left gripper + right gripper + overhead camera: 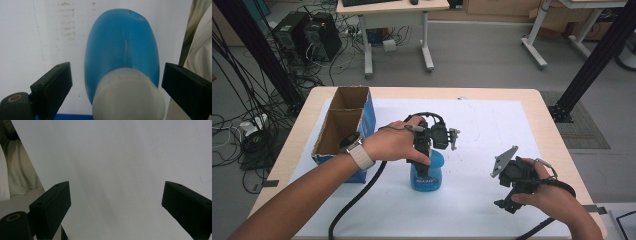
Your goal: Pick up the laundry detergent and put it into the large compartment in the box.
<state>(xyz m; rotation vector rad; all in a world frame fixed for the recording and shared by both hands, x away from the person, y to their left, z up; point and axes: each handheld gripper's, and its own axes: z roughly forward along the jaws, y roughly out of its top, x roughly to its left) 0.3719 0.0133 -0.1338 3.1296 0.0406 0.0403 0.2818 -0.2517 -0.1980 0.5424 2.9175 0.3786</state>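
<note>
Forearms reach in from the near edge of the table (552,125). At the near right, the right gripper (116,205) idles over bare white paper (492,120), its jaws spread with nothing between them. Just beyond, at mid-table, the left gripper (116,85) hangs straight above a blue bottle (122,47) that stands upright on the paper, its pale cap (128,97) pointing up into the gap. In the left gripper view the jaws stand wide on either side of the cap, clear of it, pinching nothing.

By these frames, the step in hand is the approach for a grasp on the bottle's top; no grip has been made. The next move would call for a little more descent, with the cap kept centred, then a squeeze on the cap or neck, firm enough that the smooth plastic does not slip.

Farther left, an open cardboard box (343,127) with blue sides sits near the bottle, seemingly clear of the grasp. Beyond the table lie floor cables, computer towers and desk legs.
</note>
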